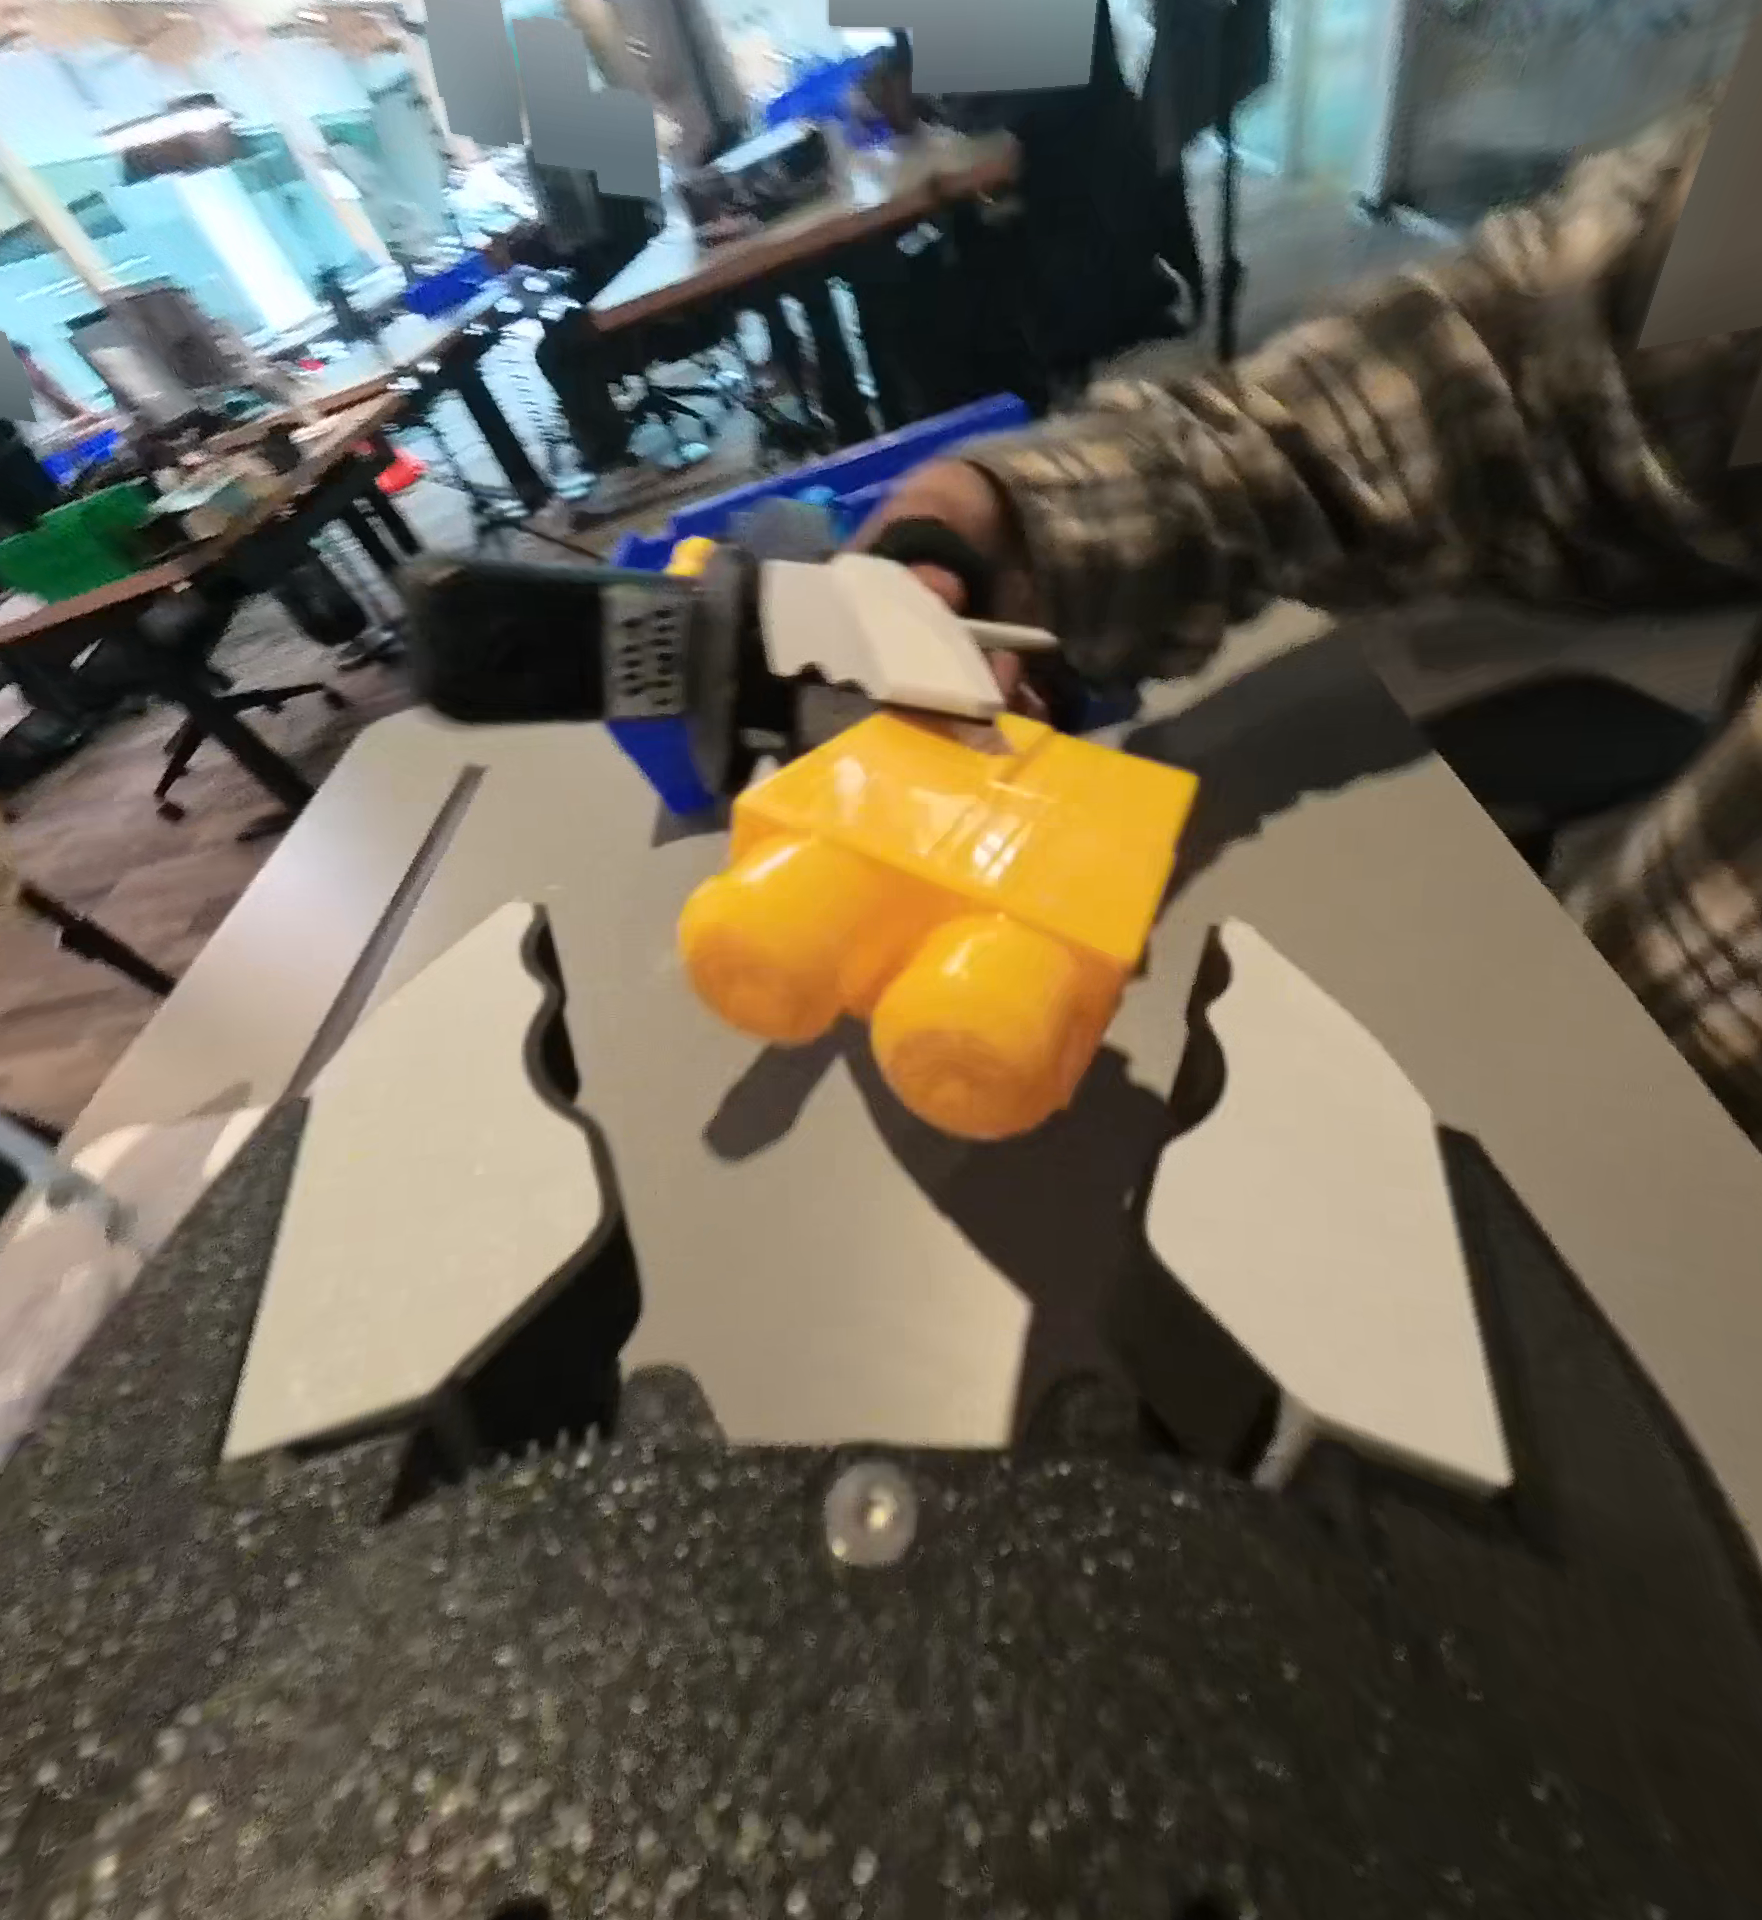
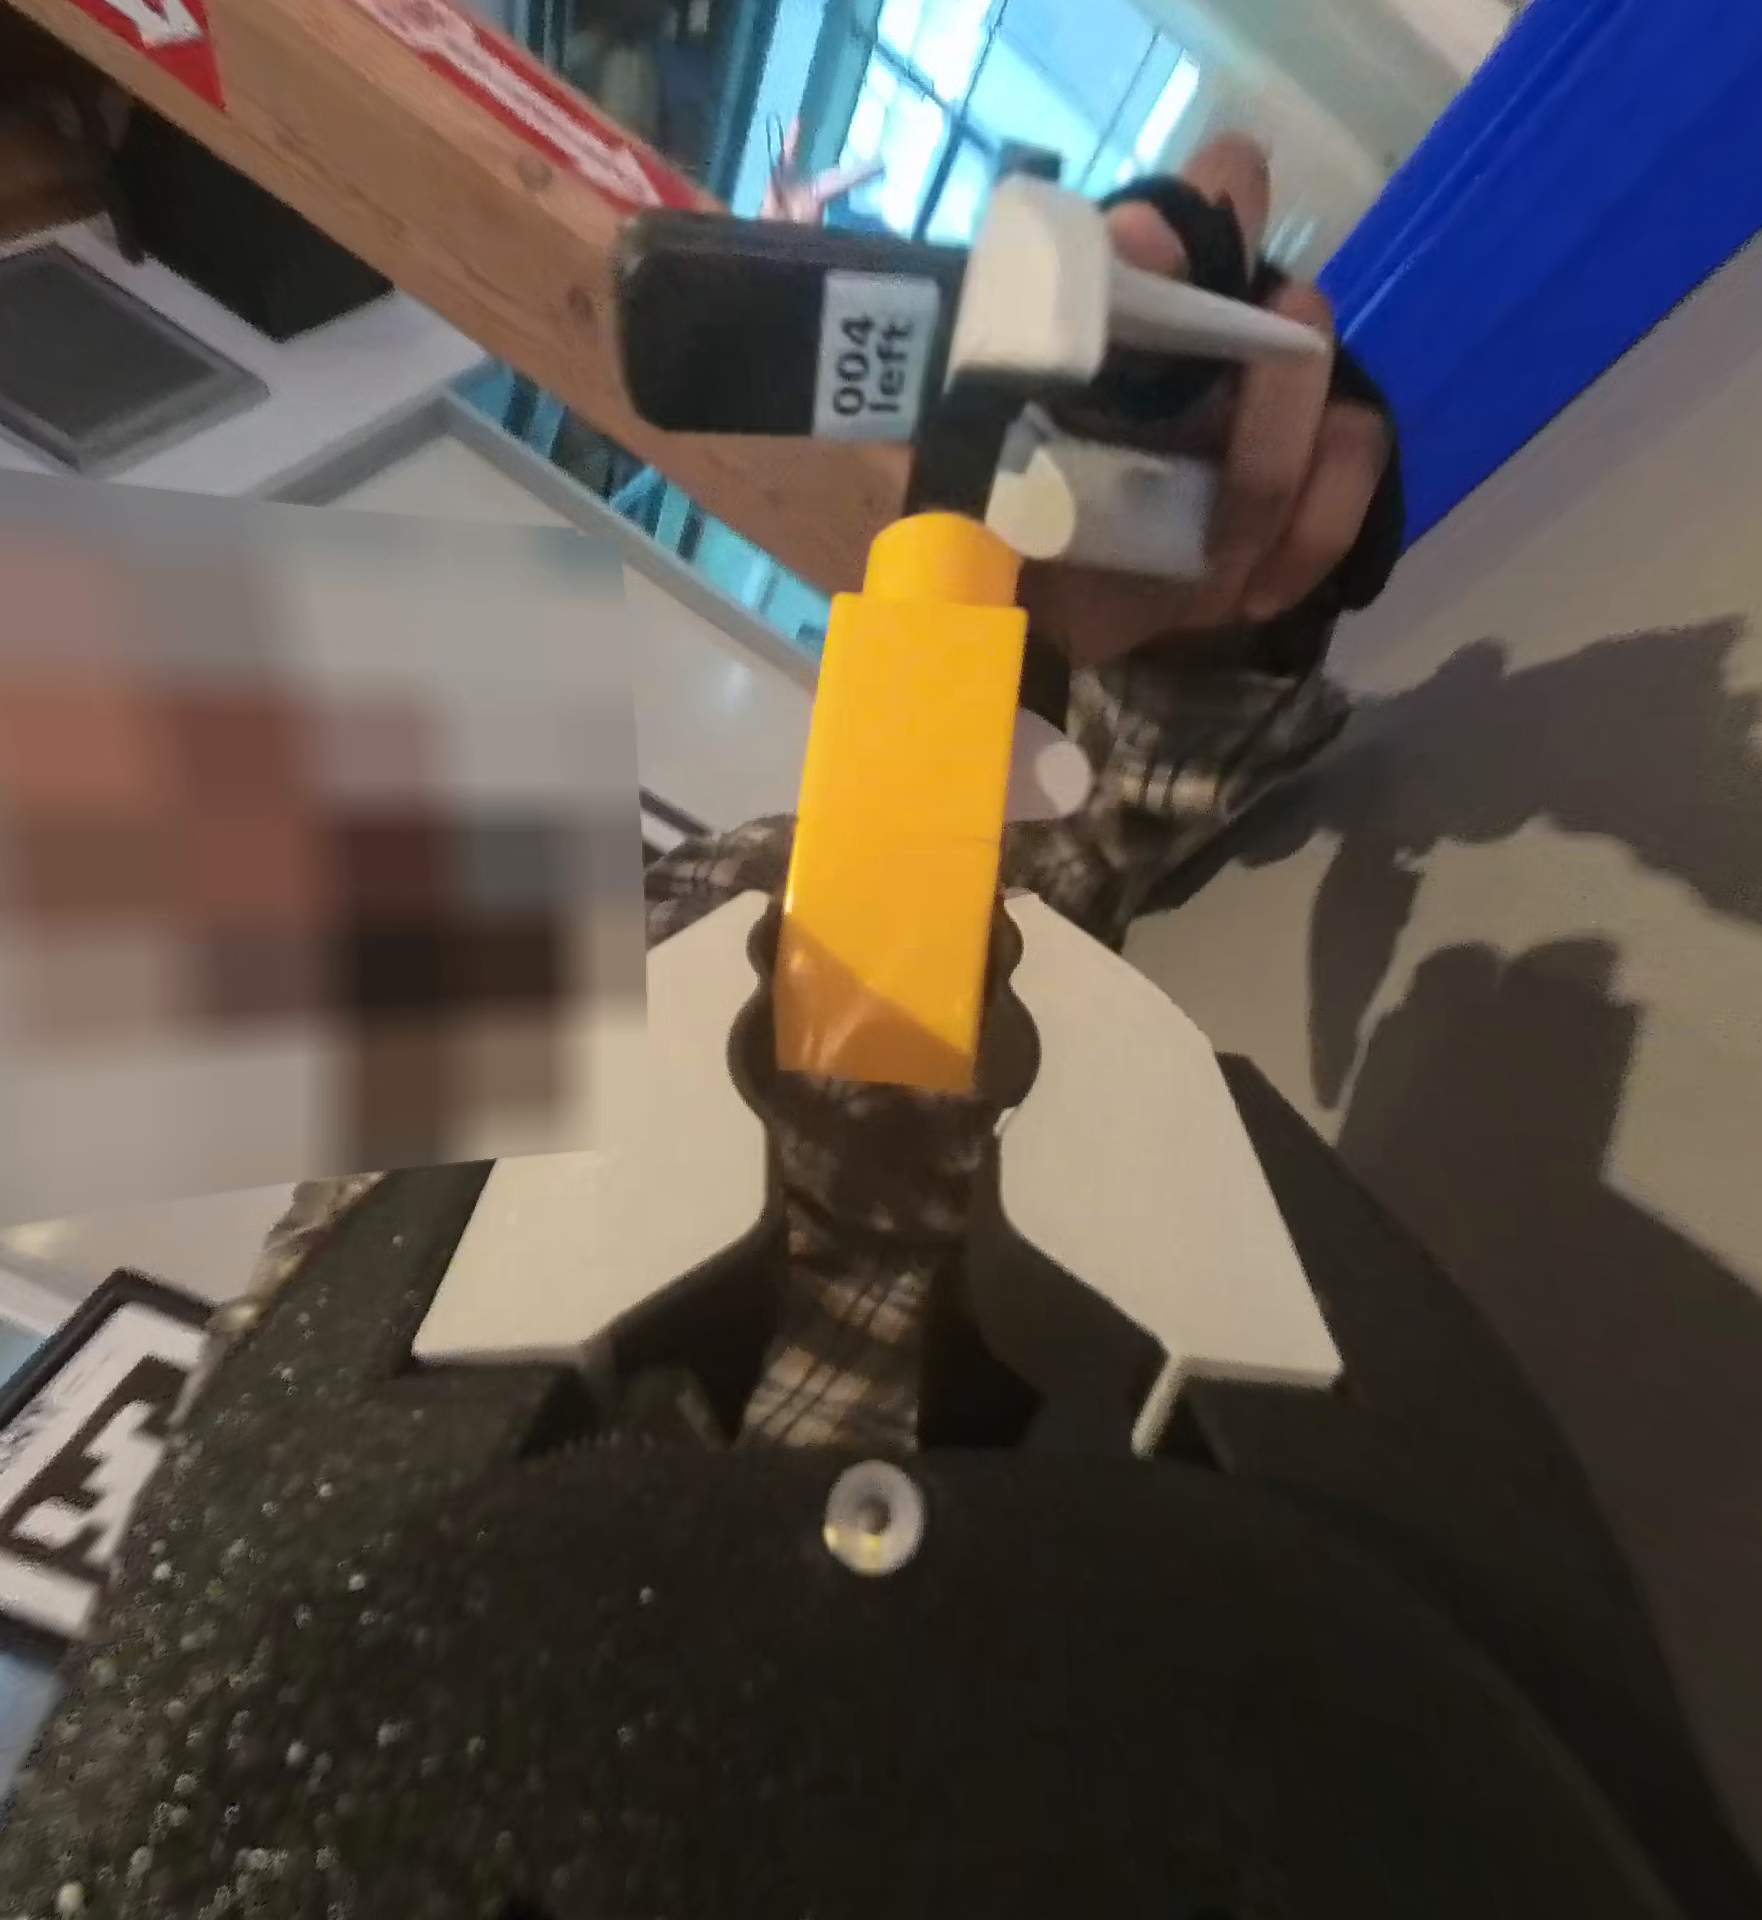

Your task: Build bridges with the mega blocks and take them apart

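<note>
Motion blur softens both views, worst in the room behind. Left gripper (image 1: 877,1049) has its jaws spread wide with nothing between them; the grey table (image 1: 1479,1091) shows through the gap. Orange block (image 1: 944,904) sits just beyond those fingertips, studs pointing toward the camera, above the table with its shadow below. Its far end is pinched by the right gripper (image 1: 918,717), so that end is hidden. In the right wrist view the right gripper (image 2: 882,997) is clamped narrow on the same orange block (image 2: 903,821), seen edge-on, so only one stud shows at the far end. Beyond it the left gripper (image 2: 1043,582) appears sideways, partly cut by the block; its jaw state can't be read from here. A hand (image 2: 1261,478) with a black strap holds it. Plaid sleeve (image 1: 1376,468) runs off the right edge. Blue bin (image 1: 835,488) at the far side of the table is mostly covered by the gripper and sleeve; contents unclear. Room: long wooden desks (image 1: 804,239) on black legs, office chairs, glass walls.
</note>
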`<state>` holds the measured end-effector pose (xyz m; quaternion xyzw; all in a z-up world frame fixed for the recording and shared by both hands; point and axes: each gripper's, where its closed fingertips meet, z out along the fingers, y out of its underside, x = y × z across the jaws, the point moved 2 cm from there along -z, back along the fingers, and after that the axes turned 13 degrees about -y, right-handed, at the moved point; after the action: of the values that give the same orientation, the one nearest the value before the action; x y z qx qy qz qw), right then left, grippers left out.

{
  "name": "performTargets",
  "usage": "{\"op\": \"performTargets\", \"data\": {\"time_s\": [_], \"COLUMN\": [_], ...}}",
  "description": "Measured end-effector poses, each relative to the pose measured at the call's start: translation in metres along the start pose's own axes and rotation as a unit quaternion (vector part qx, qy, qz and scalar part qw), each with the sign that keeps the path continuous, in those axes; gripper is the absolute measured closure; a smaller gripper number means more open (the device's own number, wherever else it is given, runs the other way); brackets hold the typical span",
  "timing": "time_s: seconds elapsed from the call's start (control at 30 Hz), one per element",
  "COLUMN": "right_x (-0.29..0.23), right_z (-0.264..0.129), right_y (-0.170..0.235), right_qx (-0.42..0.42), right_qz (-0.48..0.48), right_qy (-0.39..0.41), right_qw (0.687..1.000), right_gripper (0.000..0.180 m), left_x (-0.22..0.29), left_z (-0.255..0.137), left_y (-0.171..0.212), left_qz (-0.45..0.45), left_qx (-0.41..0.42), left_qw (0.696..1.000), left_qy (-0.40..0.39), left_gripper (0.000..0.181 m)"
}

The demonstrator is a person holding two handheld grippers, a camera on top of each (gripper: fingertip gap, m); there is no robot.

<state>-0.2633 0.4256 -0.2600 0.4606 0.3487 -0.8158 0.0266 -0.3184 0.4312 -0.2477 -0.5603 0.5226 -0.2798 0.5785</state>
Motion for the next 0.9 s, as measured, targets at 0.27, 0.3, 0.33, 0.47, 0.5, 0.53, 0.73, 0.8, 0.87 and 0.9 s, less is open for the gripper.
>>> {"op": "performTargets", "data": {"time_s": [0.27, 0.3, 0.33, 0.47, 0.5, 0.53, 0.73, 0.8, 0.87, 0.9], "right_x": [-0.014, -0.017, -0.019, -0.023, -0.022, -0.021, -0.018, -0.011, -0.014, -0.021], "right_z": [-0.028, -0.028, -0.029, -0.023, -0.021, -0.019, -0.011, -0.018, -0.032, -0.042], "right_y": [-0.027, -0.028, -0.029, -0.028, -0.026, -0.026, -0.022, -0.016, -0.008, -0.008], "right_qx": [0.179, 0.19, 0.199, 0.206, 0.204, 0.204, 0.173, 0.136, 0.075, 0.041], "right_qz": [-0.323, -0.36, -0.39, -0.417, -0.42, -0.425, -0.437, -0.414, -0.394, -0.39], "right_qy": [0.083, 0.093, 0.105, 0.102, 0.102, 0.108, 0.138, 0.176, 0.228, 0.271], "right_qw": [0.926, 0.909, 0.893, 0.879, 0.878, 0.875, 0.872, 0.883, 0.887, 0.879], "right_gripper": [0.143, 0.143, 0.143, 0.143, 0.143, 0.143, 0.144, 0.129, 0.112, 0.111], "left_x": [-0.047, -0.046, -0.044, -0.034, -0.032, -0.031, -0.019, -0.016, -0.013, -0.012], "left_z": [-0.012, -0.009, -0.004, 0.013, 0.016, 0.019, 0.029, 0.03, 0.03, 0.03], "left_y": [-0.017, -0.019, -0.021, -0.035, -0.038, -0.039, -0.042, -0.039, -0.034, -0.032], "left_qz": [-0.415, -0.428, -0.433, -0.418, -0.41, -0.4, -0.331, -0.285, -0.24, -0.217], "left_qx": [0.166, 0.169, 0.163, 0.156, 0.154, 0.15, 0.128, 0.107, 0.081, 0.07], "left_qw": [0.894, 0.887, 0.885, 0.893, 0.897, 0.902, 0.933, 0.951, 0.967, 0.973], "left_qy": [0.038, 0.044, 0.046, 0.062, 0.064, 0.066, 0.064, 0.044, 0.036, 0.033], "left_gripper": [0.084, 0.089, 0.091, 0.101, 0.106, 0.112, 0.142, 0.142, 0.142, 0.142]}}
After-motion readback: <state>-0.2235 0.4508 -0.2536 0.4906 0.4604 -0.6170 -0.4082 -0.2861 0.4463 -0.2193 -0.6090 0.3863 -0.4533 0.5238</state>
